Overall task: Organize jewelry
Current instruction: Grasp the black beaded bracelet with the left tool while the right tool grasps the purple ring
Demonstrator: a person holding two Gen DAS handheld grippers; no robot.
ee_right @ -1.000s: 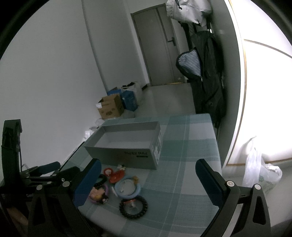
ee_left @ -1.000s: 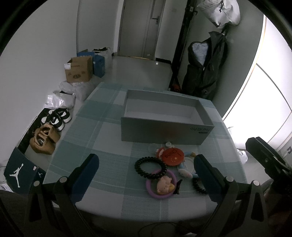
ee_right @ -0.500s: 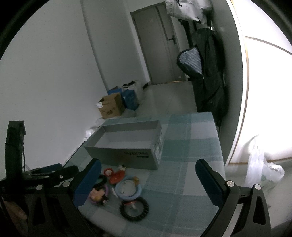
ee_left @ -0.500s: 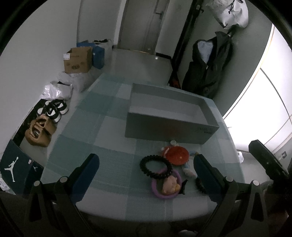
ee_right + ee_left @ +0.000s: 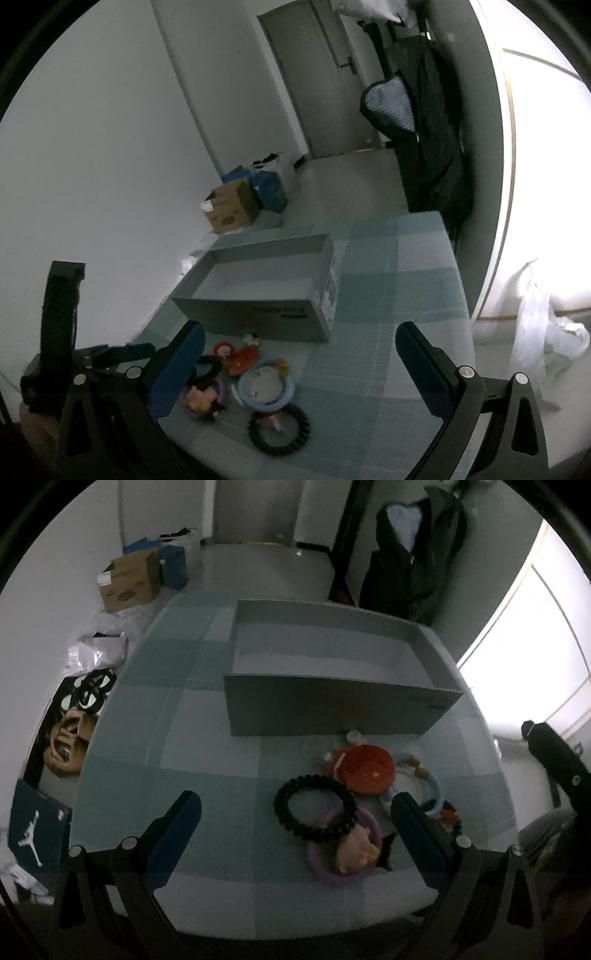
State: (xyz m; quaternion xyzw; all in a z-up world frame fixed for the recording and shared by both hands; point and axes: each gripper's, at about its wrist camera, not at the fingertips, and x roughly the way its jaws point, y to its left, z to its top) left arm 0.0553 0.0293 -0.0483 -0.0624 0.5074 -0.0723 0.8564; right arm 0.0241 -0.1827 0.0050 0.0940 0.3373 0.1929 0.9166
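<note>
1. Left gripper (image 5: 295, 812), jaws wide and empty, hovers above the table's (image 5: 166, 746) near edge.
2. Right gripper (image 5: 301, 347), likewise wide.
3. Hair ties (image 5: 314, 808) clustered before the grey box (image 5: 332, 709), likely their destination.

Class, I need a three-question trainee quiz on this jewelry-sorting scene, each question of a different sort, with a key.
1. True or false: the grey box already holds jewelry.
2. Multiple choice: the black beaded bracelet in the left wrist view lies partly over A) the purple ring, B) the cardboard box, C) the hanging coat.
3. Fill in: both the left claw and the right claw are ____ and hold nothing.

Key: 1 false; 2 A; 3 open.
</note>
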